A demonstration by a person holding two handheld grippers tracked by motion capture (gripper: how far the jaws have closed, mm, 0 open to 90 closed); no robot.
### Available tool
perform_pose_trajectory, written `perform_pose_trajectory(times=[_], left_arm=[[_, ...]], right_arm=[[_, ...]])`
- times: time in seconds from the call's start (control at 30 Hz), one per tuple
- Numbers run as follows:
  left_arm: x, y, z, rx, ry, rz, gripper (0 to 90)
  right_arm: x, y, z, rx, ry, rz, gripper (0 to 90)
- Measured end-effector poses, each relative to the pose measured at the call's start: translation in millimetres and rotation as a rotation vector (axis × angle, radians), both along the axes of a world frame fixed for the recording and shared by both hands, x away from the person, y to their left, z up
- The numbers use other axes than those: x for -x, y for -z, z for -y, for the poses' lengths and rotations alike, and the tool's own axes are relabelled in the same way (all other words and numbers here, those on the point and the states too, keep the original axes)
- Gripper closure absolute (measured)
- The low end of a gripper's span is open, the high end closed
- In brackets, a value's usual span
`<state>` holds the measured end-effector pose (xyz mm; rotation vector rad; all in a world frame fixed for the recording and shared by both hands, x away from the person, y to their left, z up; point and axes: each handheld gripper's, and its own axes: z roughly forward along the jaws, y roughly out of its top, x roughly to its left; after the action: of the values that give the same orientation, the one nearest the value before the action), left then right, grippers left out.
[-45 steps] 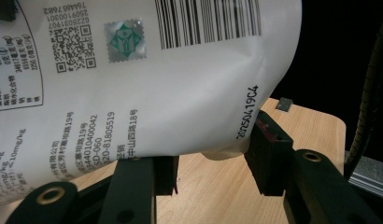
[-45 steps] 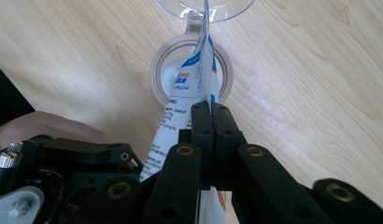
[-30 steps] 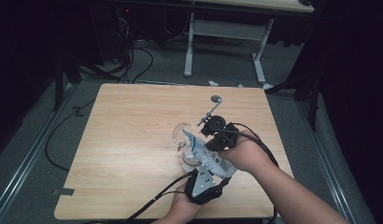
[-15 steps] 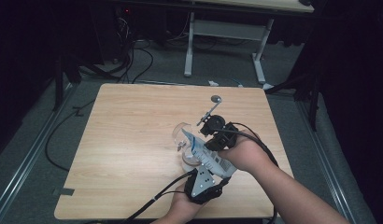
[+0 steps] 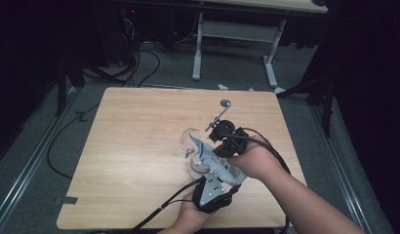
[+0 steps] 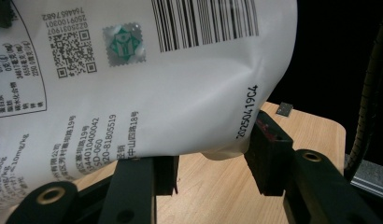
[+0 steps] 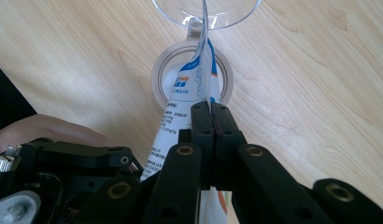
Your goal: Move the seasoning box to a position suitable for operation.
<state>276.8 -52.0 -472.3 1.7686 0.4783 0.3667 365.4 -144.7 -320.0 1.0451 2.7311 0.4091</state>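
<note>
While the left gripper [image 5: 213, 187] steadies the lower end of the white pouch [image 5: 215, 161], its jaws partly closed around the bulging bottom edge, the pouch slants up and left over the clear glass [image 5: 192, 146] on the wooden table [image 5: 130, 146], apparently for pouring. To its right, the right gripper [image 5: 222, 146] pinches the pouch's flat upper seam with jaws fully closed, probably aiming the mouth into the glass.

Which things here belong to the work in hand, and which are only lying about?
In use: white pouch, clear glass, left gripper, right gripper.
Lying about: metal spoon, floor cables.
</note>
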Motion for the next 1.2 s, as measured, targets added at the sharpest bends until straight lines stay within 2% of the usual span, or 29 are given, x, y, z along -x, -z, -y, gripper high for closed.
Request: perform_pose_trajectory(times=[1.2], left_arm=[[0.0, -1.5, -0.5, 0.012, 0.002, -0.002, 58.3]], right_arm=[[-1.1, -0.5, -2.2, 0.004, 0.004, 0.003, 89.9]])
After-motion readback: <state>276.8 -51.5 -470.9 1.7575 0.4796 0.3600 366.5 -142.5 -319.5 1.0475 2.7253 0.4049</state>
